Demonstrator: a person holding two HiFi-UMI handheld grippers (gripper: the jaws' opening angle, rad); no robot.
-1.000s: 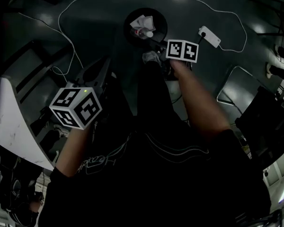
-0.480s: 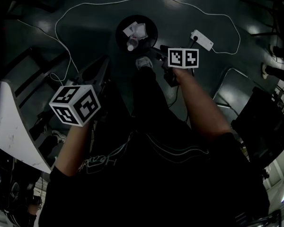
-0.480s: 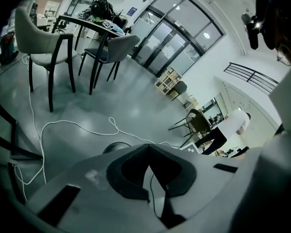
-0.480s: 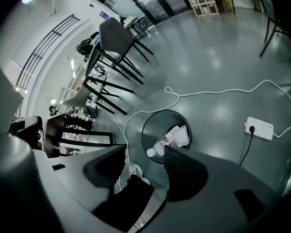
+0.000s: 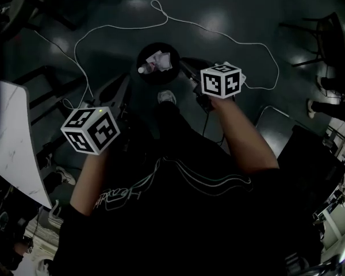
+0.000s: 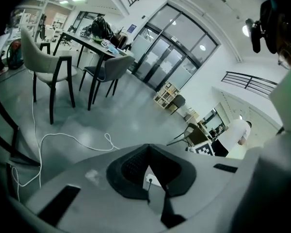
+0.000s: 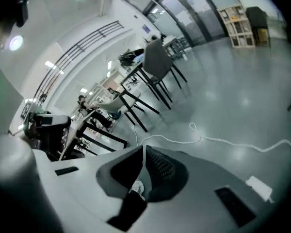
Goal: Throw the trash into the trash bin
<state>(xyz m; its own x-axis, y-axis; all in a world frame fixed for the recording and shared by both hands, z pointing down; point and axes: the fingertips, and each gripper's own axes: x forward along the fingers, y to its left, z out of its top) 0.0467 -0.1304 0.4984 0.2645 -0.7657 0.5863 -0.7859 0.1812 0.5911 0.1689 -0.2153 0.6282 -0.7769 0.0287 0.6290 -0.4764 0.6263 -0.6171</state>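
The trash lay inside the round black trash bin (image 5: 173, 72) on the floor: crumpled paper (image 5: 160, 59) and what looked, in the dim head view, like a small bottle (image 5: 145, 68); the right gripper (image 7: 144, 149) had just been closing, and its jaws met with nothing between them; the left gripper (image 6: 148, 148) was likewise shut and empty. The drop seemed done; the sound finish would be to keep both jaws closed, carry them clear of the bin's rim and the white cable (image 5: 121, 25), and check the floor for strays.
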